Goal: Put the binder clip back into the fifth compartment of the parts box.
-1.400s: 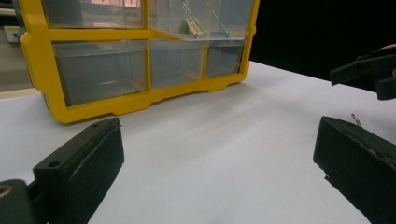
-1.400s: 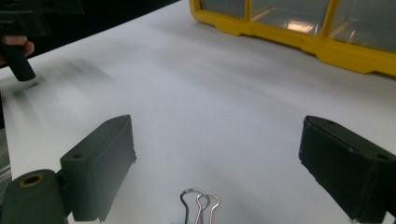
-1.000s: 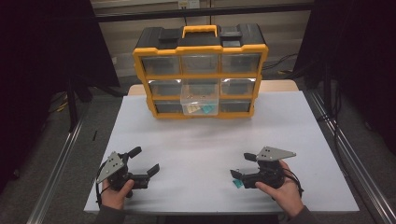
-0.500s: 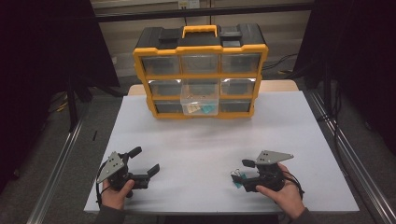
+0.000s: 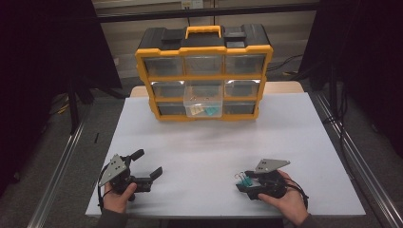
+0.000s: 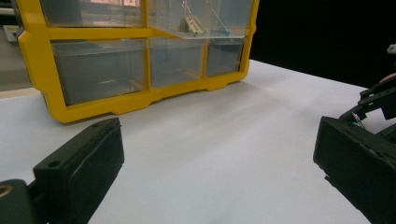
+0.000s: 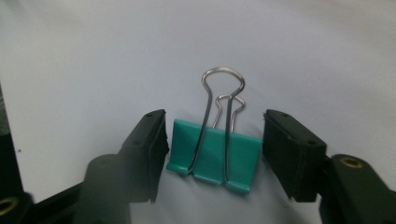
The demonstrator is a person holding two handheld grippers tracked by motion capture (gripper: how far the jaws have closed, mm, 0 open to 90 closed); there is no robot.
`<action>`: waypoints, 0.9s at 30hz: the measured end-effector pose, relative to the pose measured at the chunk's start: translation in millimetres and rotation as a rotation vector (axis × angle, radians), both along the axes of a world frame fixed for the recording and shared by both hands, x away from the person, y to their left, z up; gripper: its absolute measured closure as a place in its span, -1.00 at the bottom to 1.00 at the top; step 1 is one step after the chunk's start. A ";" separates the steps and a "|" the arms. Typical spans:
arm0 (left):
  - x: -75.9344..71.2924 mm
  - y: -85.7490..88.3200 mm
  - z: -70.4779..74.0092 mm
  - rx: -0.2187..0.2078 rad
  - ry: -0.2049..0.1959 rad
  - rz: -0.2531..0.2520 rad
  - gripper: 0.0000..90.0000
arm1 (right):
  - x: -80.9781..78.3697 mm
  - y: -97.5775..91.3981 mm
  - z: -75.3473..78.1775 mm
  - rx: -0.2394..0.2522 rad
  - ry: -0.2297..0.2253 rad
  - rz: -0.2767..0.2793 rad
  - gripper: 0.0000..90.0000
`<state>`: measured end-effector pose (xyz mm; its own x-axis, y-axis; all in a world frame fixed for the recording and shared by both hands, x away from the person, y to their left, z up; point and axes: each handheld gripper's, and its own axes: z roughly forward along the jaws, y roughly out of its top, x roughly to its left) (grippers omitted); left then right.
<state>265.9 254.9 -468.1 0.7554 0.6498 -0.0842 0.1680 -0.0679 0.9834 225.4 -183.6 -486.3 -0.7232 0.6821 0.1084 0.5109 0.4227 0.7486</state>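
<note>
The right gripper (image 7: 215, 140) has just been closing its 2 black jaws around the teal metal binder clip (image 7: 212, 156) lying on the white table (image 5: 209, 152), almost touching. Squeeze squarely. The left gripper (image 5: 142, 170) gapes empty.

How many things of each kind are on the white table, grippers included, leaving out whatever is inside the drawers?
Yellow-and-black plastic drawer organiser: 1
Teal metal binder clip with wire handles: 1, lying between the jaws of the right gripper, which have just been closing
Black hand-held two-jaw grippers: 2, counting the left gripper
Total: 4
</note>
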 end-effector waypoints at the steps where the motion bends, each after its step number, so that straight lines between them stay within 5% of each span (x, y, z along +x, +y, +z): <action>1: 0.0 -0.1 0.0 -0.002 -0.001 0.000 -0.96 | -0.6 0.4 0.1 -0.005 -0.007 -0.002 0.00; 7: 0.5 -0.4 -0.1 0.000 -0.005 0.010 -0.96 | 0.2 -1.1 1.1 -0.003 -0.020 0.001 0.12; 17: 0.1 -1.1 -0.4 -0.011 0.005 0.013 -0.96 | 7.0 -6.9 7.4 0.083 -0.047 -0.042 0.12; 21: 1.1 2.9 0.3 0.040 -0.010 0.002 -0.96 | 10.6 -11.2 13.2 0.136 -0.074 -0.077 0.12; 24: 0.2 -1.0 -0.4 -0.010 0.004 0.012 -0.96 | 12.1 -13.2 16.4 0.160 -0.093 -0.093 0.12; 27: 0.2 -0.4 -0.2 -0.001 0.000 0.014 -0.96 | 13.0 -14.3 18.7 0.175 -0.105 -0.098 0.12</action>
<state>266.1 254.5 -468.3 0.7460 0.6605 -0.0849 0.1692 -0.0647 0.9835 238.4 -198.0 -467.5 -0.6677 0.7273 0.1589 0.4585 0.2335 0.8575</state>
